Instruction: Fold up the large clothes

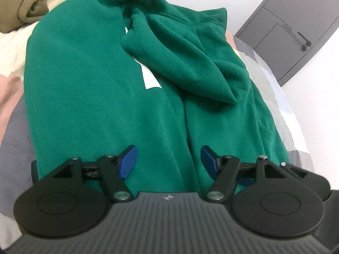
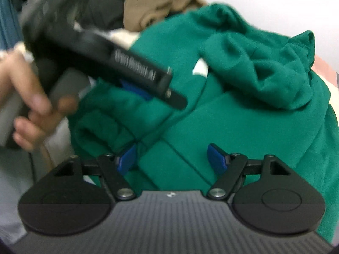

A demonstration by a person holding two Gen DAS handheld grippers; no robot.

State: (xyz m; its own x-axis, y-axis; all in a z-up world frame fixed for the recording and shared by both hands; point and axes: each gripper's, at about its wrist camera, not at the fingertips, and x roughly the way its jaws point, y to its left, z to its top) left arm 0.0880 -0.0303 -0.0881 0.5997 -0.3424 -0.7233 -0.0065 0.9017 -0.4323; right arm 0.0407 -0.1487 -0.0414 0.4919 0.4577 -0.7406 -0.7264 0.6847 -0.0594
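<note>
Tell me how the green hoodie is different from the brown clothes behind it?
The green hoodie is bright green with a white print; the brown clothes are plain olive-brown. The hoodie lies spread out and partly folded right in front, while the brown clothes sit crumpled in a heap farther back. Both are soft fabric resting on the bed.

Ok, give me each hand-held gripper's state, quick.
Left hand-held gripper: open, empty, over the green hoodie.
Right hand-held gripper: open, empty, over the same hoodie.
</note>
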